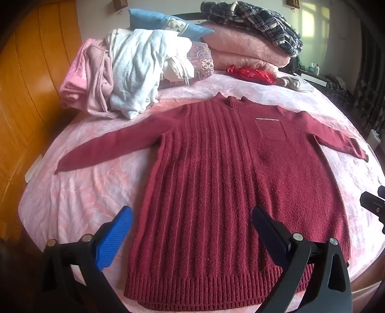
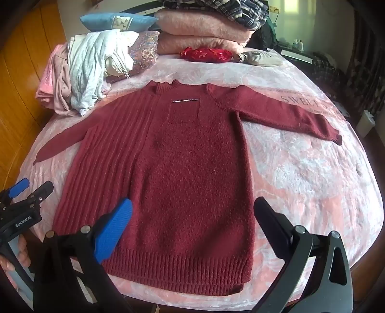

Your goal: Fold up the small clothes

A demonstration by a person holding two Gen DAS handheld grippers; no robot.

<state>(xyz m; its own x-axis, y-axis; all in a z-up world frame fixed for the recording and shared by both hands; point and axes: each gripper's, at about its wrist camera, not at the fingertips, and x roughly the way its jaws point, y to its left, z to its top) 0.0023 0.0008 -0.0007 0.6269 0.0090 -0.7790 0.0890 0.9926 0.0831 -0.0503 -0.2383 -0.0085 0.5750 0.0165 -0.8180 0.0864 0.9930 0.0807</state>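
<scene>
- Sweater (image 1: 216, 187): dark red knit, laid flat and face up on the bed with both sleeves spread outward. Raised vertical ribs are seen on one half, a fuzzy pebbled knit on the other; a ribbed hem, a small stand-up collar and a chest pocket (image 1: 272, 130) edged with a pale stitched line are noted.
- Bed cover (image 1: 79, 197): pink and white, soft and lightly creased. The lettering "SWEET" is read only in the right wrist view.
- Left gripper (image 1: 192, 224): jaws held wide apart above the hem, nothing gripped; one blue ribbed pad, one black finger.
- Right gripper (image 2: 192, 216): likewise spread wide, empty, above the lower body of the sweater.
- Pile of pale clothes (image 1: 120, 72): crumpled white, light blue and pink fabrics beside the collar end.
- Folded pink blankets (image 1: 245, 48): fluffy, stacked under a plaid garment (image 1: 259, 21).
- Red pouch (image 2: 207, 54): shiny, patterned.
- Hand (image 2: 14, 252): seen on the left gripper's handle in the right wrist view only.
</scene>
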